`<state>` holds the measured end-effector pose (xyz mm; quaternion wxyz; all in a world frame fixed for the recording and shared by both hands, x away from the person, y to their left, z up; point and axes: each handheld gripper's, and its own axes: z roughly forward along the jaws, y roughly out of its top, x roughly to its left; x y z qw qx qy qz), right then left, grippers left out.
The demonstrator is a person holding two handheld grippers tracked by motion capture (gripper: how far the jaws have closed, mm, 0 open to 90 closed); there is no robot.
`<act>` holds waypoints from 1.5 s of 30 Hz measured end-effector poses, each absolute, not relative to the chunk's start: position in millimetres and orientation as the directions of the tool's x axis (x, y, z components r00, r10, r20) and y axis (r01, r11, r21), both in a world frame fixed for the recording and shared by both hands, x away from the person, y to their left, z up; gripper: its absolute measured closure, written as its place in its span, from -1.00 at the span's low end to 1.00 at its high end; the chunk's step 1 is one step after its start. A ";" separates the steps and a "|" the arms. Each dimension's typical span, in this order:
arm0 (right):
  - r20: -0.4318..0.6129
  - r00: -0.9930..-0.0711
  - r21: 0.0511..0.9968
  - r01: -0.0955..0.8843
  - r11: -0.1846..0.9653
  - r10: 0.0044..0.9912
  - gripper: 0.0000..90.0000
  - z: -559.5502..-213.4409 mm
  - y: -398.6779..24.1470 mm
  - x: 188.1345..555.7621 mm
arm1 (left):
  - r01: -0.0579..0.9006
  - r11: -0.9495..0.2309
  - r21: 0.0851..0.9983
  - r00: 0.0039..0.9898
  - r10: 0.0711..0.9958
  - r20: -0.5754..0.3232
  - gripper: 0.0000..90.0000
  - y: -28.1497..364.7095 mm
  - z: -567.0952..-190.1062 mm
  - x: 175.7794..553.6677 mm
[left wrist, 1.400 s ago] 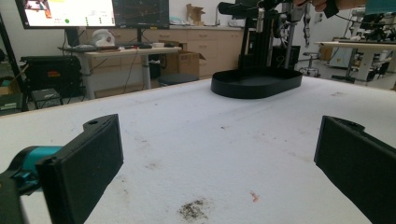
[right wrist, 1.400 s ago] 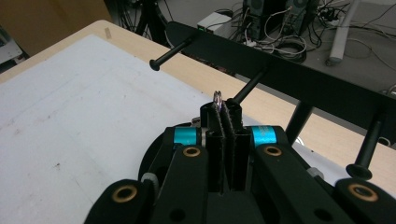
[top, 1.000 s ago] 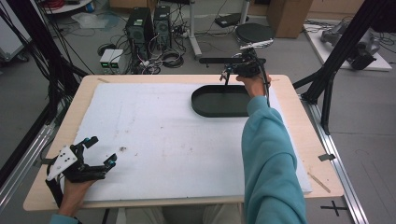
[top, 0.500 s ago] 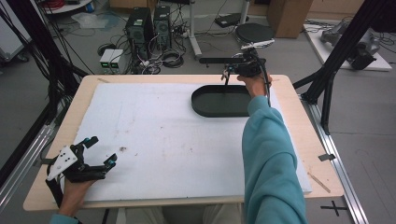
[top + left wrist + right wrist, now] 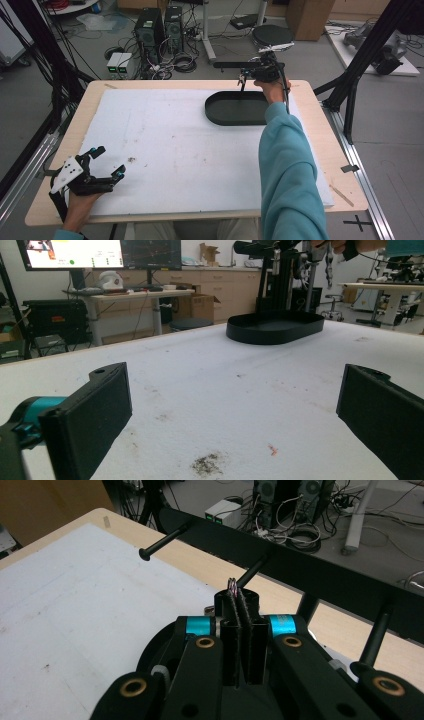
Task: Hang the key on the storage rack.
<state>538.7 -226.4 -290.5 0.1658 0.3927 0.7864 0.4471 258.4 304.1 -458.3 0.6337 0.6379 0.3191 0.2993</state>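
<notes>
Keyring-like loop (image 5: 233, 583), thin and hard to identify, sits pinched at the closed right gripper's (image 5: 238, 596) tips beside a rack peg (image 5: 254, 570) above the black tray (image 5: 235, 108). Left gripper (image 5: 107, 164) rests wide open, empty. Slight misalignment could miss the peg, dropping it.

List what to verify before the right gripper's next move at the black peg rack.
1. Right gripper jaws shut: ok.
2. Thin wiry loop pinched at the tips: ok; what it is, cannot tell.
3. Long black metal peg ahead is bare: ok.
4. Black oval plastic tray flat on the white foam mat: ok.
5. Left gripper open, holding nothing, at the mat's near left corner: ok.
</notes>
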 end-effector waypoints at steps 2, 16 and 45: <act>0.091 -0.638 0.836 0.467 0.290 0.765 0.97 -291.0 -226.6 539.4 | 0.028 0.007 1.000 0.617 0.786 -0.023 -0.96 304.0 -458.3 258.3; 0.087 -0.645 0.836 0.462 0.297 0.759 0.93 -295.2 -228.8 543.5 | 0.028 0.006 1.000 0.618 0.786 -0.022 -0.96 303.9 -458.4 258.4; 0.142 -0.637 0.813 0.512 0.278 0.758 0.07 -305.8 -226.3 537.8 | 0.029 0.006 1.000 0.618 0.786 -0.023 -0.96 303.8 -458.4 258.5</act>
